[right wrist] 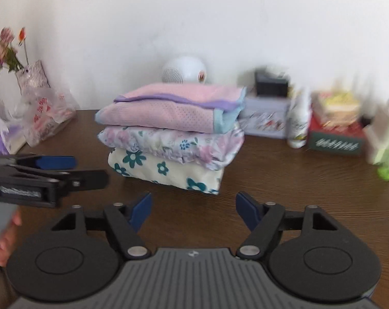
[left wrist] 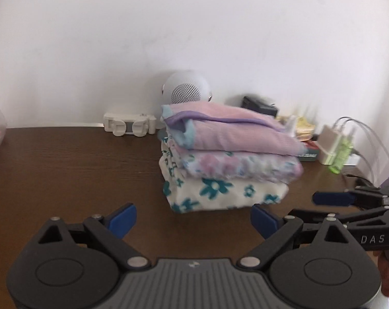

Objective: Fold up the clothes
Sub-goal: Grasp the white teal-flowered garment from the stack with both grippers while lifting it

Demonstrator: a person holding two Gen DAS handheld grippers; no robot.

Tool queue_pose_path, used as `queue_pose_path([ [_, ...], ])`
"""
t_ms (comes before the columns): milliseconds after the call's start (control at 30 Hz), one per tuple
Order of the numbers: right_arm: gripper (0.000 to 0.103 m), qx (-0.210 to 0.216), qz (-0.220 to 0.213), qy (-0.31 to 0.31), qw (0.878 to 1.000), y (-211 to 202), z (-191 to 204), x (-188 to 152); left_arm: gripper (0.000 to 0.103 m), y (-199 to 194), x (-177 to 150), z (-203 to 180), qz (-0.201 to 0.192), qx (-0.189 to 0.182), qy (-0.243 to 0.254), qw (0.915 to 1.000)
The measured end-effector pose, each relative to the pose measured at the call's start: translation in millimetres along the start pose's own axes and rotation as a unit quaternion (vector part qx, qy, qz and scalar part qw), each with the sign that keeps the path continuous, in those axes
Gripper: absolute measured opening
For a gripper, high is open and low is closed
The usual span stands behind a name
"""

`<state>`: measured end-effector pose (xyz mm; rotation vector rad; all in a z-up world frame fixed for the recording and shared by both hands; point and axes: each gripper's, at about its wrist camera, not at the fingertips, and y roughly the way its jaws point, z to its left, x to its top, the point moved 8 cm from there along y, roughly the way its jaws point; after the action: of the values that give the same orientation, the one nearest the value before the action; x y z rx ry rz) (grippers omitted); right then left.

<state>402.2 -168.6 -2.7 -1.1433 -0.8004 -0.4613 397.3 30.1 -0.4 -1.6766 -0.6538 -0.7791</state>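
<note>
A stack of three folded clothes [left wrist: 228, 159] [right wrist: 171, 136] sits on the dark wooden table [left wrist: 65, 175] [right wrist: 297, 180]: a pink garment with purple trim [left wrist: 230, 131] [right wrist: 168, 113] on top, a pale floral one in the middle, a white one with teal flowers [left wrist: 220, 193] [right wrist: 166, 170] at the bottom. My left gripper [left wrist: 193, 220] is open, short of the stack, with nothing between its blue pads. My right gripper [right wrist: 193, 212] is open too, its jaws narrower, empty, in front of the stack. Each gripper shows at the edge of the other's view.
Behind the stack stand a white round speaker [left wrist: 185, 90] [right wrist: 184, 73], a white clip device [left wrist: 129, 126], boxes [right wrist: 336, 134], a white bottle [right wrist: 298, 121], a green bottle [left wrist: 342, 152] and a charger with cables. A plastic bag [right wrist: 45, 113] and flowers are at the left.
</note>
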Motion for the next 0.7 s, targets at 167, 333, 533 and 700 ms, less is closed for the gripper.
queue_pose_path([
  [167, 0.052, 0.015, 0.008, 0.005, 1.000, 42, 0, 10, 0.046, 42, 7, 0, 0.034, -0.047, -0.009, 0.9983],
  [333, 0.016, 0.033, -0.021, 0.034, 0.999, 38, 0, 28, 0.028, 31, 28, -6, -0.012, -0.061, -0.038, 0.9974],
  [533, 0.006, 0.081, -0.123, 0.053, 0.988, -53, 23, 112, 0.026, -56, 102, -12, -0.108, -0.104, -0.124, 0.9809],
  [700, 0.006, 0.092, -0.152, 0.036, 0.983, -123, 52, 143, 0.025, -136, 126, -45, -0.159, -0.097, -0.092, 0.9782],
])
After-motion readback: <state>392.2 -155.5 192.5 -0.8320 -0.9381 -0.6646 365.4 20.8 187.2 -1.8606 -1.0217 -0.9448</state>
